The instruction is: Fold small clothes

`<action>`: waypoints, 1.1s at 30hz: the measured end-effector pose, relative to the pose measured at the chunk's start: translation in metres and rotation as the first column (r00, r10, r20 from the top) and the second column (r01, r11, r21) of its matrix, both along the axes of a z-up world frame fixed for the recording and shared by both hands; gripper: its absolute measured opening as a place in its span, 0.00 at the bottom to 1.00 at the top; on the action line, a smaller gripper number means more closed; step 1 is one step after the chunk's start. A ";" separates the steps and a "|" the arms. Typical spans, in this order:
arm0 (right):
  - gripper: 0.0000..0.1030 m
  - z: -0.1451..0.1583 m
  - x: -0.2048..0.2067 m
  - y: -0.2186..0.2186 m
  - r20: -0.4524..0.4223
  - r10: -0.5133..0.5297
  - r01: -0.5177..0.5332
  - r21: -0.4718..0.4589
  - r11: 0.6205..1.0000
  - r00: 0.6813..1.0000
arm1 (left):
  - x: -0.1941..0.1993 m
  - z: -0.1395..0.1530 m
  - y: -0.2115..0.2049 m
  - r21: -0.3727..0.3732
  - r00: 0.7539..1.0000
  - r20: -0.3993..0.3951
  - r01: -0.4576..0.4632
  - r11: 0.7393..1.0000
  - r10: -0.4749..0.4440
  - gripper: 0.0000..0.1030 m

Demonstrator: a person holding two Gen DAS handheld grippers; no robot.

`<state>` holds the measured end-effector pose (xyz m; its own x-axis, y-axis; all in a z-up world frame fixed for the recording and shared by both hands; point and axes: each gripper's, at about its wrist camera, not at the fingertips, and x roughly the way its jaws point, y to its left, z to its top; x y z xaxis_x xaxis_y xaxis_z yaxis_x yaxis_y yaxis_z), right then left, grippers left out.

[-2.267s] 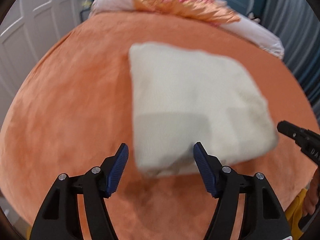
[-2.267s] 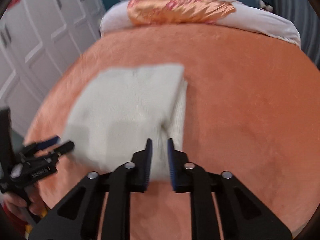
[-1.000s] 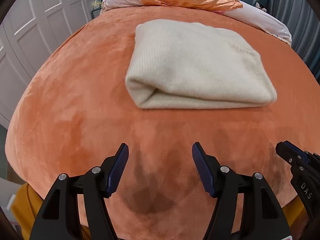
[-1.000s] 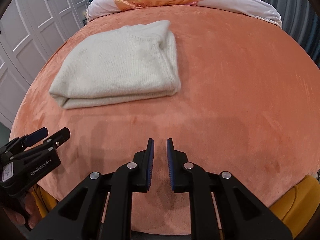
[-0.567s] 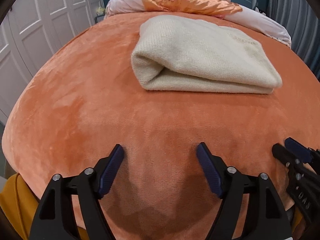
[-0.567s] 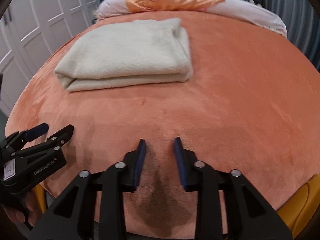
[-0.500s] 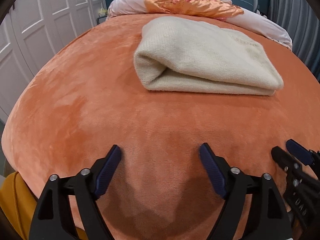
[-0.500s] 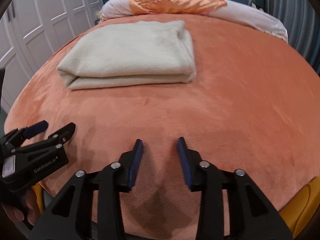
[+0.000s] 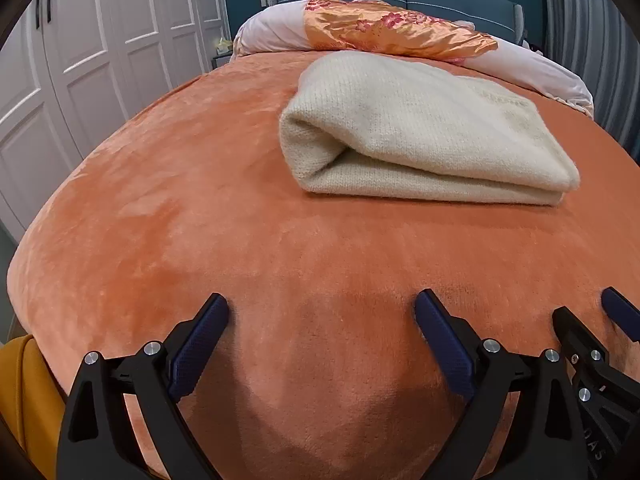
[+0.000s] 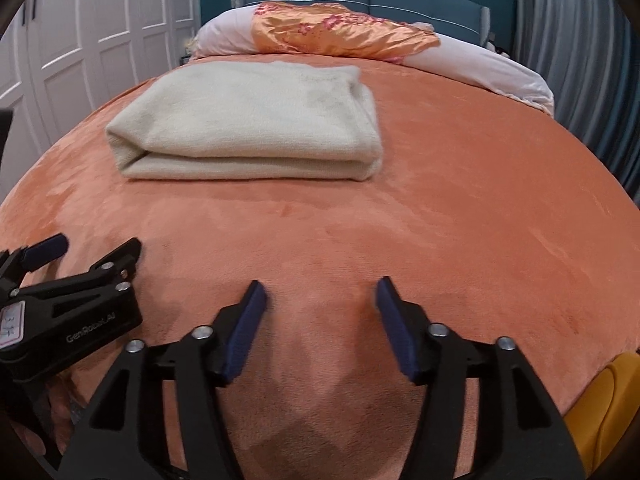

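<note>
**Folded sweater lies on the bed, both grippers empty**

The cream sweater (image 9: 420, 132) lies folded on the orange blanket (image 9: 200, 208), well ahead of both grippers, with wide bare blanket around it. The left gripper (image 9: 322, 312) has its jaws spread wide and holds nothing. The right gripper (image 10: 318, 298) is also parted and empty. Only the right view shows the blanket's free right side; the left view shows the white wardrobe doors (image 9: 92, 40) more closely.
</note>
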<state>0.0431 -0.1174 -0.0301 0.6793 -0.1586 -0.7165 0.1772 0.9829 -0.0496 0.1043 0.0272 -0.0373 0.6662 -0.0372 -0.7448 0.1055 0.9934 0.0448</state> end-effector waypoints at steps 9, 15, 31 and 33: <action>0.96 -0.006 0.007 -0.011 -0.032 0.015 -0.013 0.070 0.997 0.999 | 0.002 -0.001 0.001 0.009 1.000 -0.006 -0.017 1.000 0.017 0.95; 0.96 -0.006 0.007 -0.009 -0.033 0.013 -0.011 0.071 0.997 0.999 | 0.000 -0.001 0.001 0.004 1.000 -0.002 -0.018 1.000 0.018 0.95; 0.96 -0.007 0.005 -0.005 -0.034 0.008 -0.006 0.061 0.998 0.999 | 0.000 -0.001 0.001 0.005 1.000 -0.002 -0.018 1.000 0.018 0.95; 0.96 -0.007 0.005 -0.005 -0.034 0.008 -0.006 0.062 0.998 0.999 | 0.000 -0.001 0.001 0.006 1.000 -0.002 -0.018 1.000 0.018 0.95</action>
